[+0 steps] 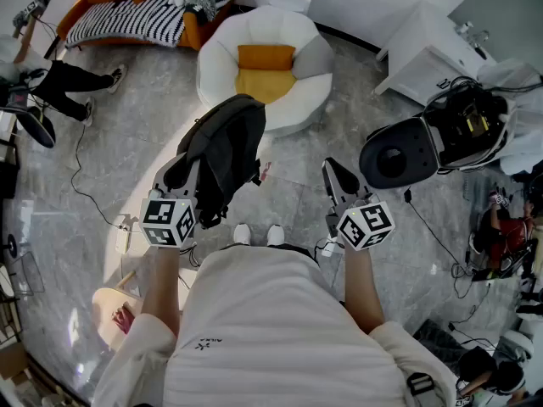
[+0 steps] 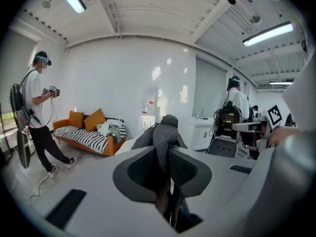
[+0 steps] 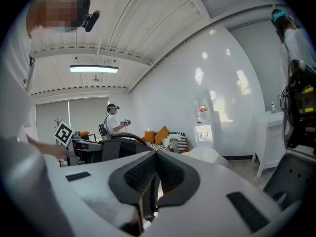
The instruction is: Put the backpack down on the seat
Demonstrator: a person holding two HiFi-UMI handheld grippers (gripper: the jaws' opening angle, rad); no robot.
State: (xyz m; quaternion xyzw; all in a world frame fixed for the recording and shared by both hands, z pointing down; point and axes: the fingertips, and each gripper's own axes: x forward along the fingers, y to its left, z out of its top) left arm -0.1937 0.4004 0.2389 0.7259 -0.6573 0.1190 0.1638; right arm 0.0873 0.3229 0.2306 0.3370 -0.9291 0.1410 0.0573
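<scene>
**Backpack hangs from the left gripper, short of the seat**

The round white seat (image 1: 219, 68) holds two cushions, an orange cushion (image 1: 265, 56) at the back and a yellow cushion (image 1: 263, 84) in front of it. Across the room, a sofa (image 1: 193, 30) carries a striped cover, orange pillows and a heap of clothes. The dark backpack (image 1: 231, 153) hangs over the grey floor, its far end near the seat's front edge. The left gripper (image 1: 185, 161) is clamped on the backpack's grey top loop; its jaws stand narrowly apart, with fabric filling the gap. The right gripper (image 1: 335, 170) is off to the right, apart from the backpack, with its jaws closed together on nothing.
</scene>
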